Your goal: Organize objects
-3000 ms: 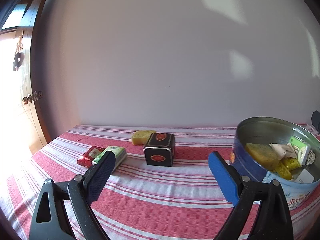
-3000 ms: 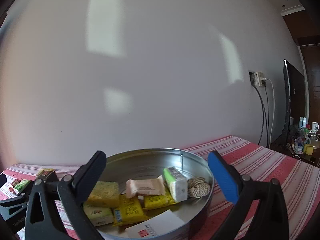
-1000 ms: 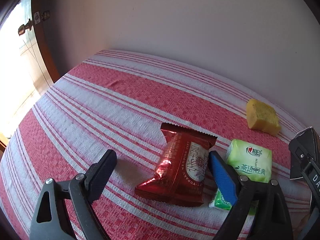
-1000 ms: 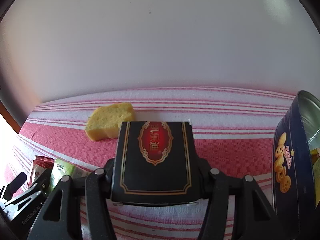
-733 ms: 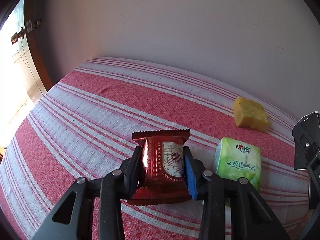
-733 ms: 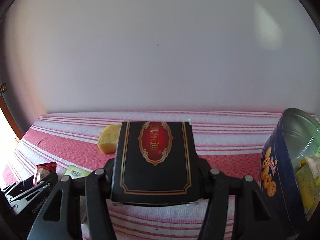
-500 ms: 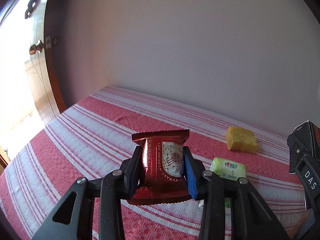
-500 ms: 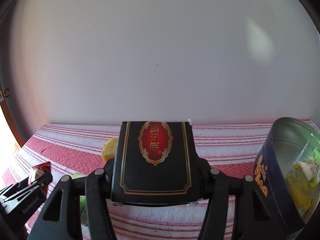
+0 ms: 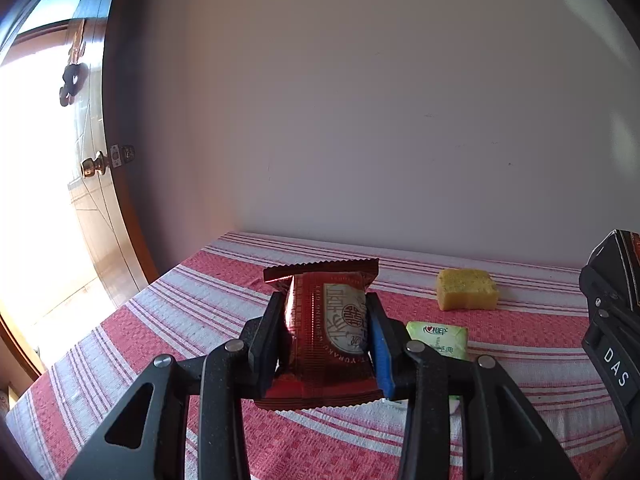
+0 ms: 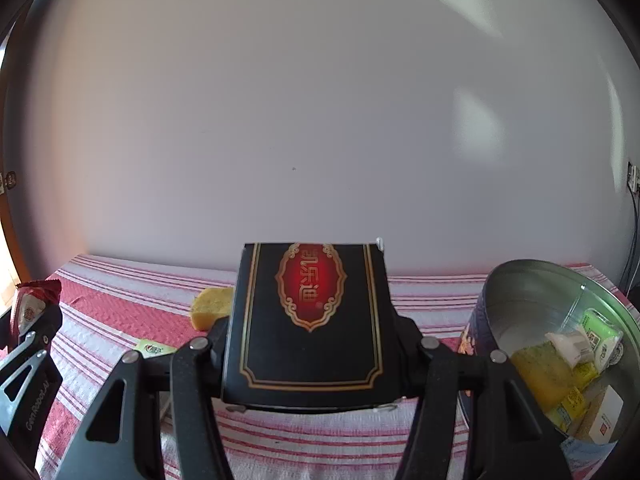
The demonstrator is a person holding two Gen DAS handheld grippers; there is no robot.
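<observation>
The red packet point(image 9: 325, 332) is judged light, soft and slippery in its foil; it is best pinched across its padded middle, not by the crimped ends. It is clamped there between the pads of the left gripper point(image 9: 326, 336), clear above the striped surface point(image 9: 160, 320). The black box point(image 10: 310, 316) is judged stiff and light, and is squeezed at its side walls by the right gripper point(image 10: 310, 364). A green packet point(image 9: 438, 338) and a yellow cake point(image 9: 466, 289) lie on the surface; the tin point(image 10: 492, 320) stands to the right, partly filled.
</observation>
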